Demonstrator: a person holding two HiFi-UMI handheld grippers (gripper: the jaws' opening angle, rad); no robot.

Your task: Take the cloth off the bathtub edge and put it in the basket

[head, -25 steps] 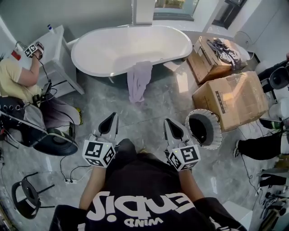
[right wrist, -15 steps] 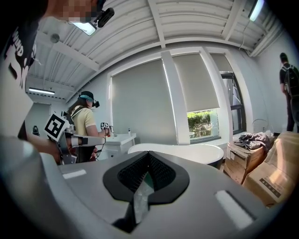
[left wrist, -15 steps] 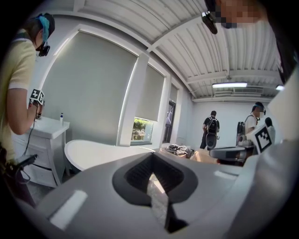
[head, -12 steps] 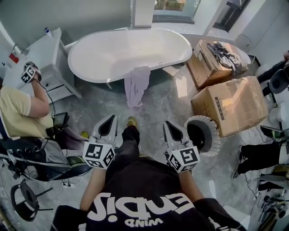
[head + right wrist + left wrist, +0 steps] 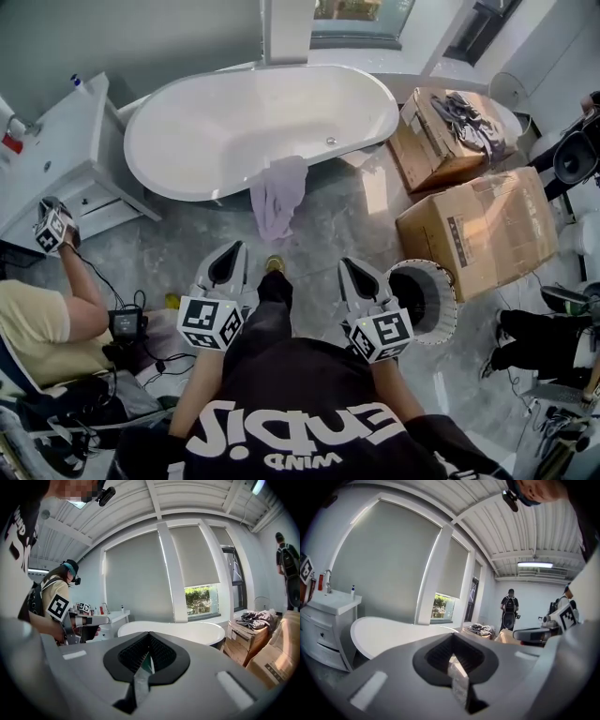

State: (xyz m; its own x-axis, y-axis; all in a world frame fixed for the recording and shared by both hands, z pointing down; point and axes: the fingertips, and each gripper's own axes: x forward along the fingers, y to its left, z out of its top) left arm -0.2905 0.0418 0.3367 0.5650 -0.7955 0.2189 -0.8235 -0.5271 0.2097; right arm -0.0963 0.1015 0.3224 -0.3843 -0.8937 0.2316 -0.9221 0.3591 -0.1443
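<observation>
A lilac cloth (image 5: 278, 192) hangs over the near edge of the white bathtub (image 5: 187, 141) and reaches down to the floor. A round basket (image 5: 449, 286) with a pale rim and a dark inside stands on the floor at the right. My left gripper (image 5: 228, 255) and right gripper (image 5: 354, 270) are held side by side, both shut and empty. They point toward the tub, short of the cloth. The right gripper is just left of the basket. The tub (image 5: 389, 632) shows beyond the shut left gripper (image 5: 452, 660) and beyond the shut right gripper (image 5: 143, 660); neither gripper view shows the cloth.
Two cardboard boxes (image 5: 473, 220) (image 5: 433, 141) stand right of the tub, the far one with clothes on top. A white vanity (image 5: 56, 141) is at the left. A seated person (image 5: 42, 323) holding grippers, with cables on the floor, is at the lower left.
The view has moved closer to the bathtub, and the cloth and basket now lie nearer to the grippers. The seated person has slid down the frame's left. Both grippers stayed shut.
</observation>
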